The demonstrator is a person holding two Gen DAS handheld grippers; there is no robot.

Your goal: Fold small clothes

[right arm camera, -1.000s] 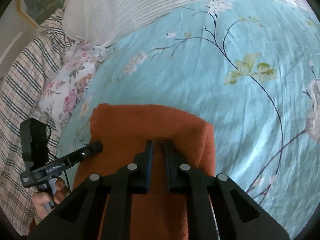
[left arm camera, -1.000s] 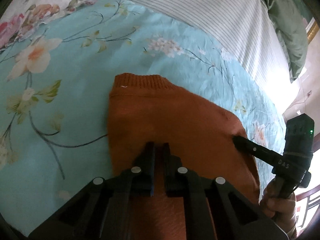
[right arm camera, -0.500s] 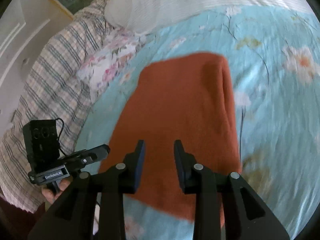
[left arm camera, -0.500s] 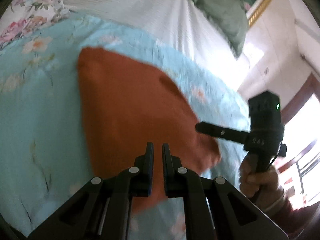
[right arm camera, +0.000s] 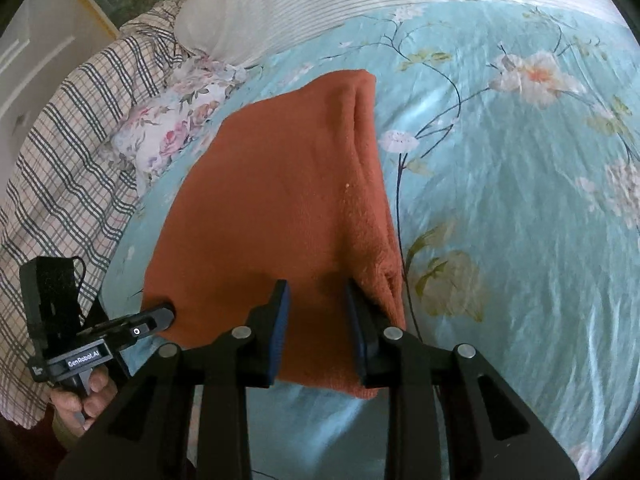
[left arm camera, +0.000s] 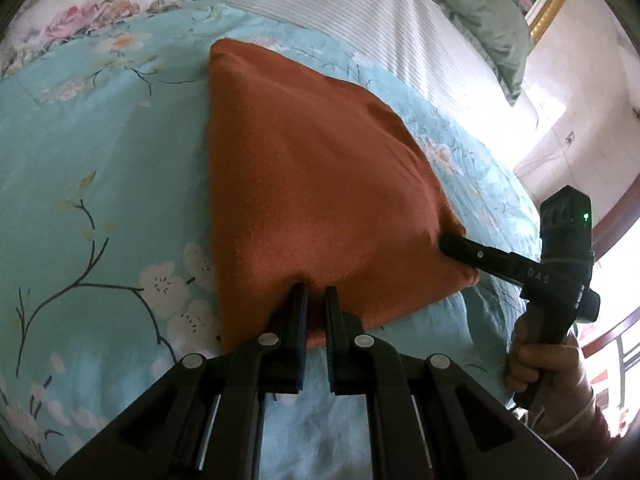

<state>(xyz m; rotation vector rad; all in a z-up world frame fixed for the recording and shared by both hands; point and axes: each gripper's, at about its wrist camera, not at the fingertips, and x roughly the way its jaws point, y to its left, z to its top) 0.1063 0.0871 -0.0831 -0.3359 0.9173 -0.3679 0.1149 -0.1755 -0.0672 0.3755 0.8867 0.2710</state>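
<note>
The bed under your tools wears a turquoise sheet printed with white blossoms and dark twigs; a striped cover lies at twelve o'clock in the left view, and a checked blanket at nine o'clock in the right view.

The sweater is a rust-orange knit, folded into a thick wedge that narrows toward twelve o'clock, its layered edge visible along the right side in the right view. It lies on the sheet in the middle of both views, its near edge at your tools.

Your left tool is pinched nearly together on the sweater's near hem at six o'clock. Your right tool has its jaws apart and closing, with the sweater's thick corner between them, the fabric against the right pad.

White lettering "DAS" shows on the right tool's body; a label on the left tool's body reads "GenRobot.AI".
</note>
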